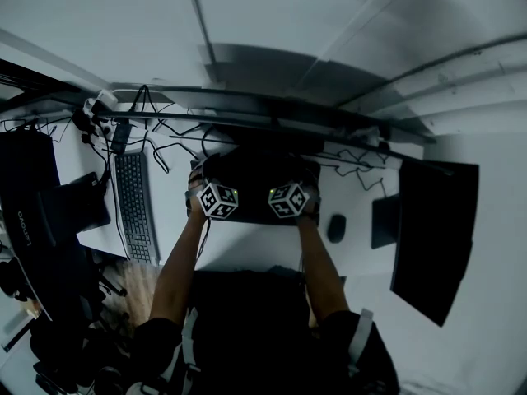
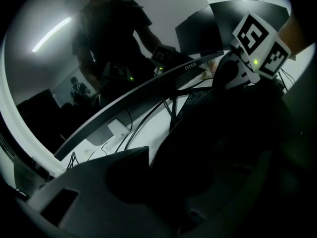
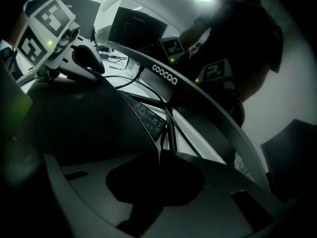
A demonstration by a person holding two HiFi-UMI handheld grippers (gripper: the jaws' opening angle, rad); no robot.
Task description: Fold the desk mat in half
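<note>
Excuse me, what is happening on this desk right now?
A person is folding a black desk mat on the white desk with two handheld grippers. The right gripper is shut on the mat's edge. The jaws of the left gripper stand apart with the edge between them, so only the right holds it.

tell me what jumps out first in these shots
A black desk mat fills the middle of the white desk, with the left gripper and right gripper at its near edge, the right one pinching it. A keyboard lies left of it, a mouse right.
</note>
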